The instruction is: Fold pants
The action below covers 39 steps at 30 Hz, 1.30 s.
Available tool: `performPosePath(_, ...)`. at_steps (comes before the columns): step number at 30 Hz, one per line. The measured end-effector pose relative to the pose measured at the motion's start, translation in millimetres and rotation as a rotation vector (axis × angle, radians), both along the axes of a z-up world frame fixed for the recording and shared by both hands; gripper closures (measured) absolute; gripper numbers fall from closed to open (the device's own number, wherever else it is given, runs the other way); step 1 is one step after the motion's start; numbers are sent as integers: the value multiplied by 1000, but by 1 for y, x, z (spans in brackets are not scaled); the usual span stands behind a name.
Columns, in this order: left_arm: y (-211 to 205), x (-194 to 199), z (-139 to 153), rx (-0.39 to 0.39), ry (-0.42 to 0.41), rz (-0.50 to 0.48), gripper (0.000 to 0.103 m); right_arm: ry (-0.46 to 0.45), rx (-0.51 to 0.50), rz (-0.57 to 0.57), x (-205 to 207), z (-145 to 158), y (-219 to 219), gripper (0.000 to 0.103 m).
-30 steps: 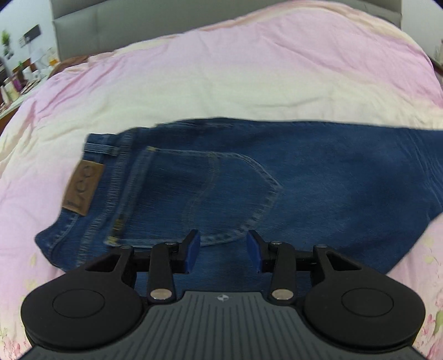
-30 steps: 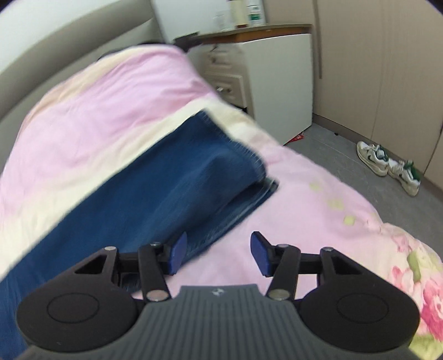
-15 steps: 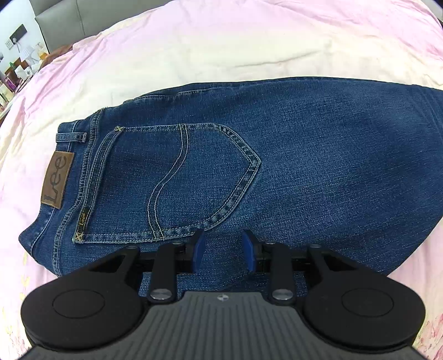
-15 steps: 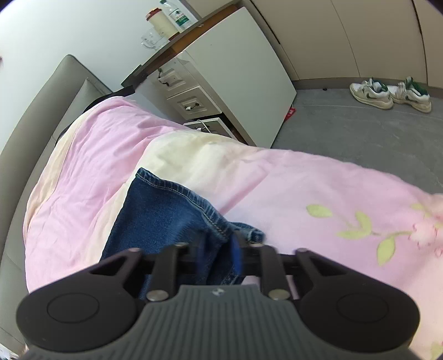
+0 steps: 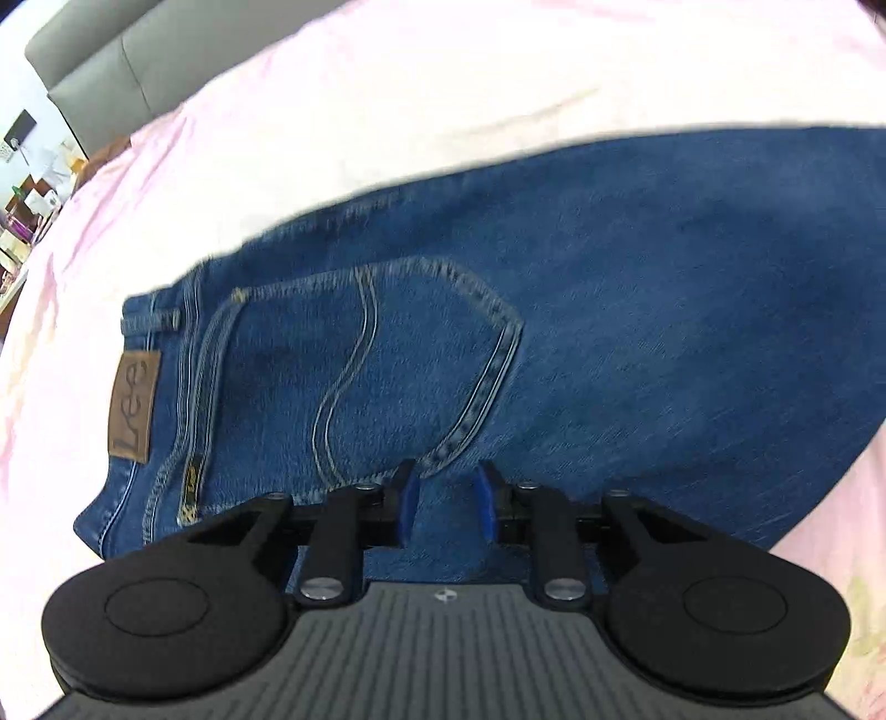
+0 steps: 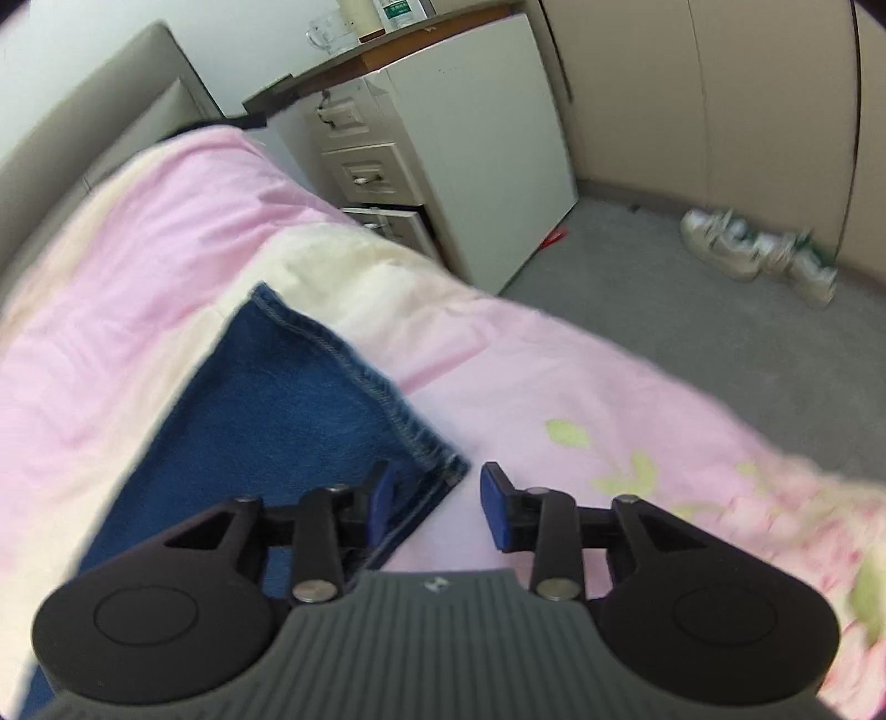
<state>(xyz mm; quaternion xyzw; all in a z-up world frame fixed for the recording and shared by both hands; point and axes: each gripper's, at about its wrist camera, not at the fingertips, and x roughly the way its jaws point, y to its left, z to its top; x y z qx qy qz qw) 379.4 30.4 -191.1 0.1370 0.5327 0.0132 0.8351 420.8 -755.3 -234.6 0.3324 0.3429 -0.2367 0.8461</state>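
A bed (image 5: 387, 111) is covered by a pink-and-cream quilt (image 6: 166, 232) w/ green leaf and flower print toward the near right edge. A grey padded headboard (image 5: 99, 72) is seen at top left of the left wrist view, w/ cluttered shelves (image 5: 27, 210) beyond it, too small to read. In the right wrist view a white drawer cabinet (image 6: 443, 166) stands just beside the bed, bottles (image 6: 387, 11) on its brown top; grey floor (image 6: 692, 332), beige cupboard doors (image 6: 720, 111) and a pair of white-green sneakers (image 6: 758, 255) are seen further back, blurred. The jeans (image 5: 609, 304) are laid flat across the bed, back pocket (image 5: 376, 365) up, brown Lee patch (image 5: 133, 404) at the waistband on the left; the leg end is seen in the right wrist view, hem (image 6: 354, 365) lying on the quilt. Left gripper (image 5: 443, 498): jaws narrowly parted and closing, held low over the denim just below the pocket's tip; denim is seen between the blue pads, but whether they press on it cannot be told, no bunched fabric being seen. Right gripper (image 6: 437, 498): jaws about half apart and opening; the hem corner is seen at the left pad (image 6: 382, 498), the right pad over bare quilt, nothing clamped.
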Motion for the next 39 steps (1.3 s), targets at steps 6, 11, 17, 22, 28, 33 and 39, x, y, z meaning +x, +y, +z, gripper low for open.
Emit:
performPosePath(6, -11, 2, 10, -41, -23, 5, 73, -85, 176, -58, -5, -16, -11, 40)
performPosePath(11, -10, 3, 6, -39, 6, 5, 73, -99, 234, -99, 10, -34, -22, 60)
performPosePath(17, -10, -7, 10, -109, -10, -57, 73, -59, 161, -69, 16, -28, -20, 87)
performPosePath(22, -35, -18, 24, -205, -46, -225, 73, -82, 24, 28, 15, 21, -7, 93)
performPosePath(28, -71, -20, -9, -153, 24, -328, 73, -150, -107, 156, 18, 113, 38, 95)
performPosePath(33, -74, -17, -17, -154, 22, -313, 73, -222, -185, 286, 23, 194, 103, 95)
performPosePath(39, -30, -35, 28, -270, -94, -237, 73, -267, -270, 467, 27, 271, 218, 95)
